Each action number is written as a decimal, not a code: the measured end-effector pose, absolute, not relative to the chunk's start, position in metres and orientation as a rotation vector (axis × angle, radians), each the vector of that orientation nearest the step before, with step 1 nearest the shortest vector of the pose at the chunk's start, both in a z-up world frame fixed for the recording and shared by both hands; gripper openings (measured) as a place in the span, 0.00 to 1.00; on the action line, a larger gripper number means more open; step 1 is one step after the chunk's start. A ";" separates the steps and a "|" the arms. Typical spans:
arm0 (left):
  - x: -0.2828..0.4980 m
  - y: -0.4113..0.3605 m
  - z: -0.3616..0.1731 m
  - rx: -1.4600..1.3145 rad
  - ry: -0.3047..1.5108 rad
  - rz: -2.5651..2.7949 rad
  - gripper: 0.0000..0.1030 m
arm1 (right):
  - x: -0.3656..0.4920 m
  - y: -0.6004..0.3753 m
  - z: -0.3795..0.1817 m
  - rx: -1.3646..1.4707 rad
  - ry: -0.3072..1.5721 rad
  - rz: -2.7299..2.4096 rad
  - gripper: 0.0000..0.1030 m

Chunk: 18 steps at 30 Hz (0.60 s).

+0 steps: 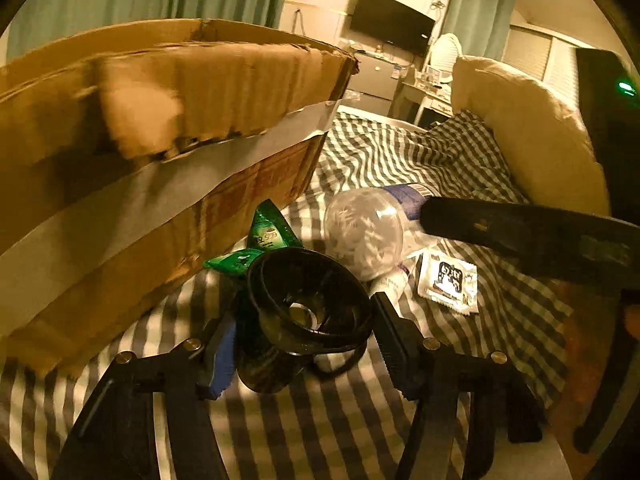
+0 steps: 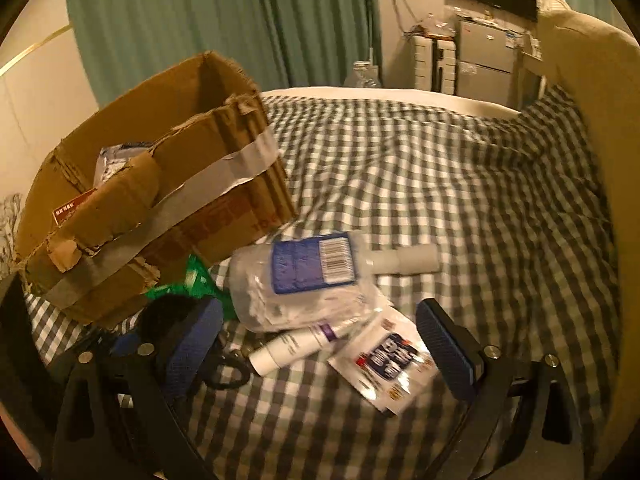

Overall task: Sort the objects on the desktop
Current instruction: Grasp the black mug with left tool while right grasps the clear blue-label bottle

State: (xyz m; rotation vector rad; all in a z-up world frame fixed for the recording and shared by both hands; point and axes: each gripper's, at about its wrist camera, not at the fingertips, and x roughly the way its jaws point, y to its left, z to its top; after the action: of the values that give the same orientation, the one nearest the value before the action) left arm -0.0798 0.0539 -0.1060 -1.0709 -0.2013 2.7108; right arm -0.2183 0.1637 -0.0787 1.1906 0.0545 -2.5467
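Observation:
My left gripper (image 1: 308, 344) has its pads against both sides of a glossy black cup (image 1: 312, 304), which lies tilted on the checked bedspread (image 1: 304, 420) beside the cardboard box (image 1: 160, 140). Behind the cup are green packets (image 1: 266, 232), a clear bottle (image 1: 364, 232), a white tube (image 1: 390, 284) and a white-and-blue sachet (image 1: 448, 284). My right gripper (image 2: 320, 308) stands open just above the pile. The white tube (image 2: 296, 346) and the sachet (image 2: 384, 364) lie between its fingers, with the blue-labelled clear bottle (image 2: 304, 280) just ahead. The black cup (image 2: 168, 320) is mostly hidden behind its left finger.
The torn, taped cardboard box (image 2: 160, 184) stands open at the left with a few items inside. Green packets (image 2: 196, 280) lie at its foot. A cream pillow (image 1: 532, 132) bounds the right side. The bedspread (image 2: 440, 168) stretches back towards green curtains (image 2: 224, 20).

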 end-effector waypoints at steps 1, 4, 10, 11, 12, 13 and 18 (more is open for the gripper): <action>-0.075 0.051 -0.105 -1.075 -0.222 2.716 0.59 | -0.222 0.160 -0.081 1.199 0.054 -2.537 0.98; -0.067 0.045 -0.104 -1.085 -0.248 2.724 0.59 | -0.235 0.149 -0.088 1.211 0.059 -2.517 0.98; -0.064 0.034 -0.110 -1.148 -0.300 2.690 0.57 | -0.249 0.133 -0.106 1.263 0.140 -2.486 0.96; -0.064 0.032 -0.111 -1.159 -0.316 2.681 0.57 | -0.248 0.134 -0.107 1.260 0.140 -2.490 0.86; -0.065 0.031 -0.111 -1.171 -0.326 2.675 0.57 | -0.247 0.135 -0.106 1.258 0.155 -2.504 0.86; -0.064 0.030 -0.112 -1.183 -0.327 2.669 0.57 | -0.246 0.137 -0.105 1.256 0.159 -2.511 0.86; -0.054 0.029 -0.111 -1.203 -0.302 2.679 0.57 | -0.236 0.155 -0.101 1.253 0.075 -2.521 0.86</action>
State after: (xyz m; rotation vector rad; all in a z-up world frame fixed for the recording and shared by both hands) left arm -0.0544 0.0289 -0.1114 -1.2032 -0.3017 2.6786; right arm -0.2356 0.1553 -0.1008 1.2530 0.0751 -2.5209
